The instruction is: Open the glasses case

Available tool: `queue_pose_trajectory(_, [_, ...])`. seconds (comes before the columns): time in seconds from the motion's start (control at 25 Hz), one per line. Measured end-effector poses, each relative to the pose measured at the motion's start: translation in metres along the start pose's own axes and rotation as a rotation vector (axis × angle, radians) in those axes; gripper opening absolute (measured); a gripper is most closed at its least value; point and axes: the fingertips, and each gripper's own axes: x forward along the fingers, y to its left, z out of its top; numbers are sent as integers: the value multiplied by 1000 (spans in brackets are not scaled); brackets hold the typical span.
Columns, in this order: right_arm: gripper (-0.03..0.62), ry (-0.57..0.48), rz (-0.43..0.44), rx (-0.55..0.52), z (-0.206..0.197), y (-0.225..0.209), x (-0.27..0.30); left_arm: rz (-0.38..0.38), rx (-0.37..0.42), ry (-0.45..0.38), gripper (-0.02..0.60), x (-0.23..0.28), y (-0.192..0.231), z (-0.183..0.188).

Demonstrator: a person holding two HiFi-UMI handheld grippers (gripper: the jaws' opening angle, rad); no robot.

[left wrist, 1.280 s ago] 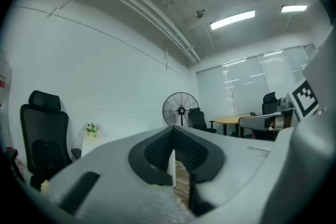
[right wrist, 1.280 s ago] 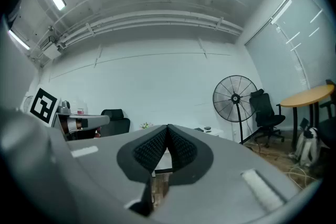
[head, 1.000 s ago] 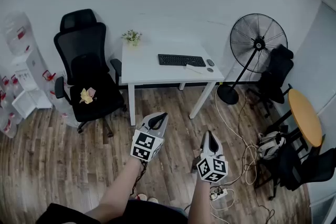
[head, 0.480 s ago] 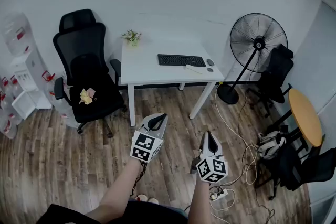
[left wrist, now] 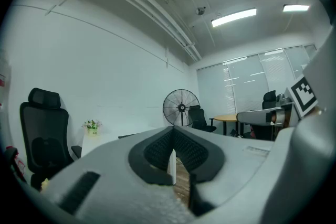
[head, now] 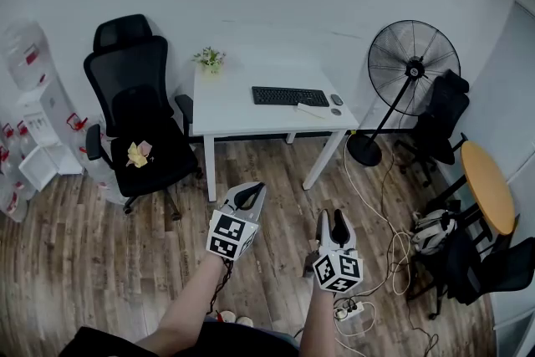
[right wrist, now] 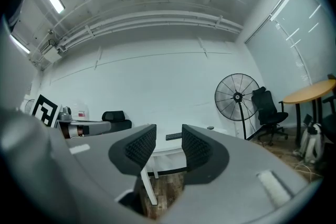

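Evidently neither gripper is placed to work: both hang over the wooden floor, well apart from the table, the left gripper with fingers pressed together, the right gripper with fingers narrowly apart and empty. The glasses case is too small to tell; a pale oblong beside the keyboard may be it

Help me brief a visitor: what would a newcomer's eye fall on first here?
Two marker-cubed grippers are held out low at the centre of the head view: the left gripper shut, the right gripper open and empty. Beyond them stands a white desk with a keyboard, a black office chair at its left and a pedestal fan at its right.
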Motion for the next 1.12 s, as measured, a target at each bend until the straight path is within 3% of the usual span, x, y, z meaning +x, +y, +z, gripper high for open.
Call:
queue_pose_trajectory(0.24, [203, -10, 4, 16, 0, -1, 7, -7, 3, 5, 8, 7, 4, -3])
queue_pose_trajectory(0.8, [216, -13, -45, 31, -12, -12, 26, -50, 13, 23, 8, 31, 23, -17])
queue_pose_trajectory(1.12, [216, -15, -41, 51, -19, -48, 74, -43, 19, 30, 8, 82, 38, -25])
